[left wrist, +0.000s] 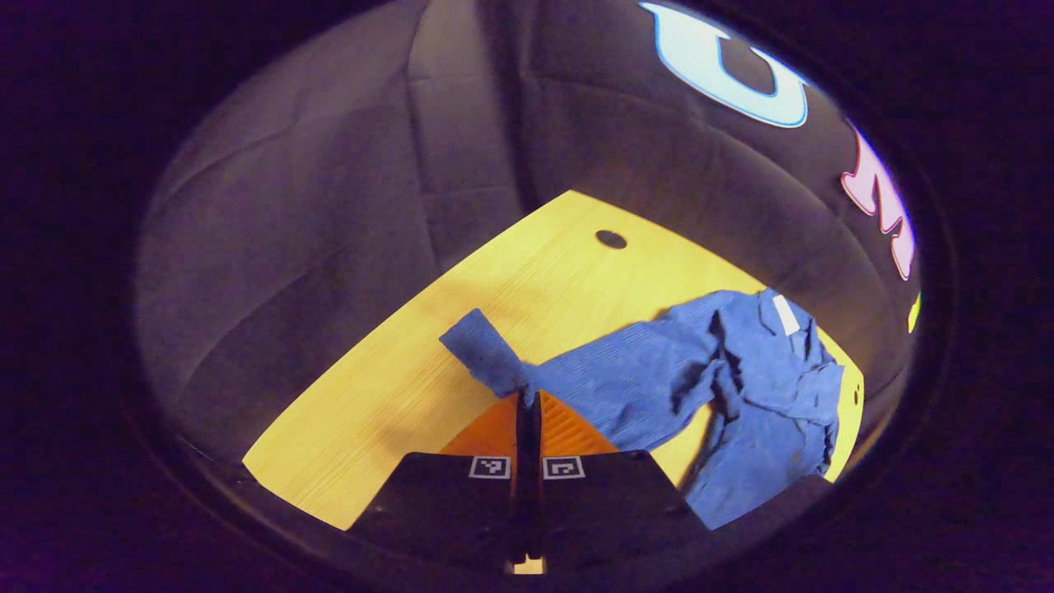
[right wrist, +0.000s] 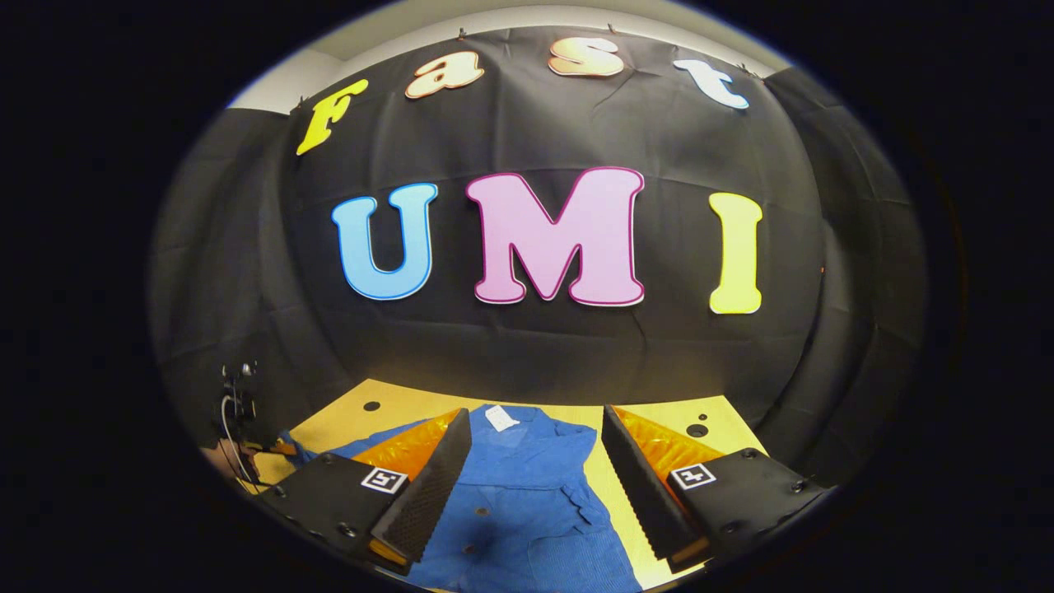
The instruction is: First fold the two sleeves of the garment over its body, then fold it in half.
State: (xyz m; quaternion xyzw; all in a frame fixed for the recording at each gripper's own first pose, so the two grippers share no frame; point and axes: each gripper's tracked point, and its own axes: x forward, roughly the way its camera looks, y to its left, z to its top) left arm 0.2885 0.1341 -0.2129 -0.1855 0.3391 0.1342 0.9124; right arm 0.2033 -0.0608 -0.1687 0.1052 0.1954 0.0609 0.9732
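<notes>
Left gripper view has my left gripper clamped on the sleeve, both fingers meeting on the cloth just behind the cuff, which sticks out past the tips to the left. From there the sleeve runs right and slightly away, its long axis leading to the shirt lying crumpled at the right of the table, collar and white tag at the far end. So the body lies to the right of my left gripper, and I judge the fold goes that way, carrying the cuff over it. Right gripper view has my right gripper spread wide and empty above the shirt's body, collar pointing away from me toward the wall; the shirt's long axis runs near to far between the fingers
</notes>
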